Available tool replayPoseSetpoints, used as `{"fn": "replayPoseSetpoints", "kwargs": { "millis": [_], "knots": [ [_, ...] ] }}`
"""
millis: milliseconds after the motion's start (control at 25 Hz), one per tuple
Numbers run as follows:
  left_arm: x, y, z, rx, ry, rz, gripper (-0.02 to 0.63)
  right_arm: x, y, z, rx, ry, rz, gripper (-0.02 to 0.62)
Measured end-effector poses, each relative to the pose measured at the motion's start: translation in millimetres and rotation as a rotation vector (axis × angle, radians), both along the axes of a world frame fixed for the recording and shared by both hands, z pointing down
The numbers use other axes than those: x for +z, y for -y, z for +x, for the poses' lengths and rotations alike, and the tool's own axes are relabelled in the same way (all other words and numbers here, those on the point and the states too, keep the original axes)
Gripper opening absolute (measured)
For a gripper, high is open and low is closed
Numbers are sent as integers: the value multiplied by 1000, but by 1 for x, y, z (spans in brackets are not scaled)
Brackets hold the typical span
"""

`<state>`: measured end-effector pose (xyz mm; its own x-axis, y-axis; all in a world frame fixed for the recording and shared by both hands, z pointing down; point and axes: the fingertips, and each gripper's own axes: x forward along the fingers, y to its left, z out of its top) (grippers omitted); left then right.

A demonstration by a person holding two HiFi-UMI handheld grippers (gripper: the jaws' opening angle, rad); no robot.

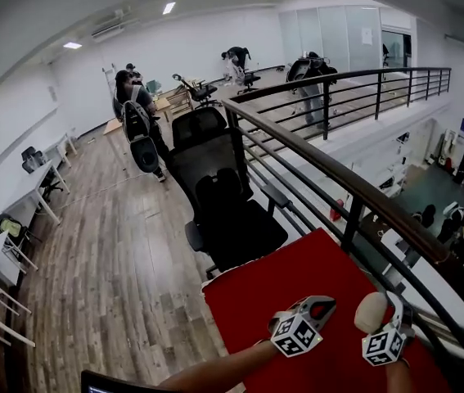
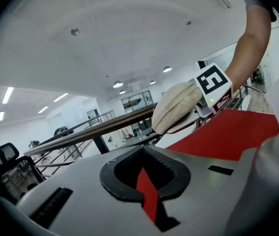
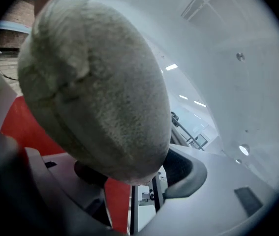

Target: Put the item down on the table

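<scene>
Right gripper (image 1: pixel 389 322) fingers are clamped on the beige pouch (image 1: pixel 370 312), held over the red surface (image 1: pixel 281 285) near its right edge by the railing (image 1: pixel 354 188); left gripper (image 1: pixel 320 308) fingers closed, empty; if I release high, it may roll off.

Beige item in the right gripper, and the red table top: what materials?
The item looks like soft matte fabric, maybe canvas: fuzzy grain, creases, a seam line. The table has a red matte covering, possibly cloth or felt: flat colour, no glare.
</scene>
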<state>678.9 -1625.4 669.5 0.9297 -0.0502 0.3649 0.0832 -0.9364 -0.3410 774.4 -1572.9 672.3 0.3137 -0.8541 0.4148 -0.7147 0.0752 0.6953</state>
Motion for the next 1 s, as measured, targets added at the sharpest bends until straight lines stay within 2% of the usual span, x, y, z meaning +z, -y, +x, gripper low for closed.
{"fn": "replayPoseSetpoints", "kwargs": {
  "millis": [240,480,800,1000],
  "knots": [
    [57,8,43,45,89,7,5,73,0,46,52,-51,-235,290],
    [98,18,59,70,142,-17,5,123,3,71,65,-154,-425,290],
    [140,28,73,76,196,-54,5,168,8,81,22,-194,-561,290],
    [160,25,76,79,235,-66,5,195,-6,84,22,-147,-664,290]
  ]
}}
